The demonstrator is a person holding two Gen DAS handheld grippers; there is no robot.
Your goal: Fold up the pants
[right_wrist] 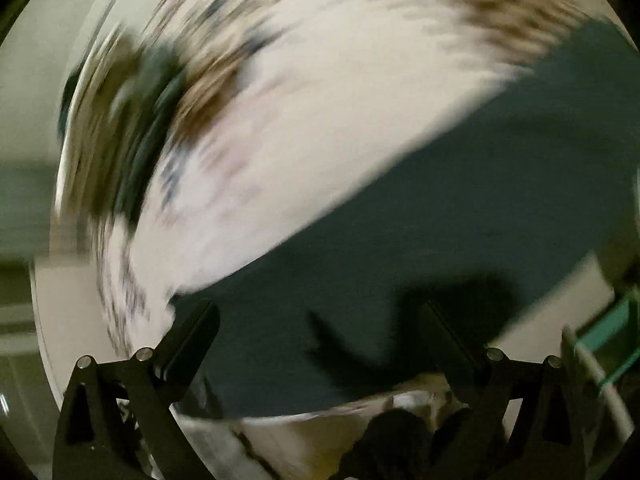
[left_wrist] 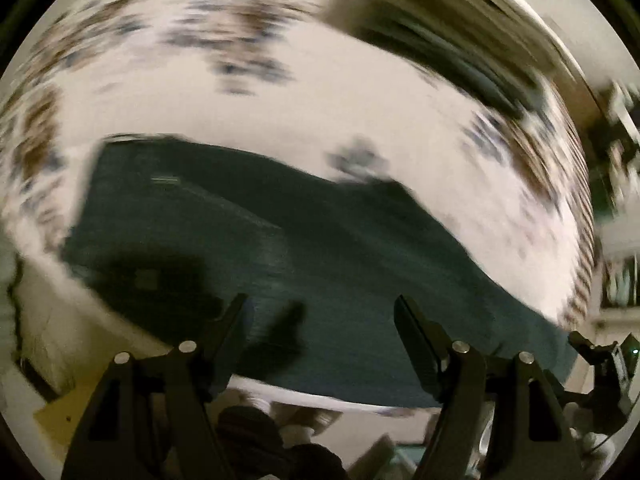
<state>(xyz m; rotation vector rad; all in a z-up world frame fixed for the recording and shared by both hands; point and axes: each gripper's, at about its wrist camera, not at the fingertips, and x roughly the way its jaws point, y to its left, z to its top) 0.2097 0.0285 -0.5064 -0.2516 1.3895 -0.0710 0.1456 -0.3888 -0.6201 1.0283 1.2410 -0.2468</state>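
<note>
Dark teal pants (left_wrist: 304,248) lie flat in a long folded band on a white bedspread with brown and blue prints (left_wrist: 312,96). Both views are motion blurred. My left gripper (left_wrist: 320,312) is open and empty, fingers spread just above the pants' near edge. In the right wrist view the pants (right_wrist: 460,208) run from lower left to upper right. My right gripper (right_wrist: 320,320) is open and empty over the near edge of the pants. The right gripper also shows at the left wrist view's lower right edge (left_wrist: 608,364).
A dark pile of other cloth (left_wrist: 432,28) lies at the far side of the bed. The bed's near edge (left_wrist: 320,400) runs just below the pants. Below it are floor, dark shoes (left_wrist: 256,432) and a yellow object (left_wrist: 64,412). A teal-edged thing (right_wrist: 612,336) stands at right.
</note>
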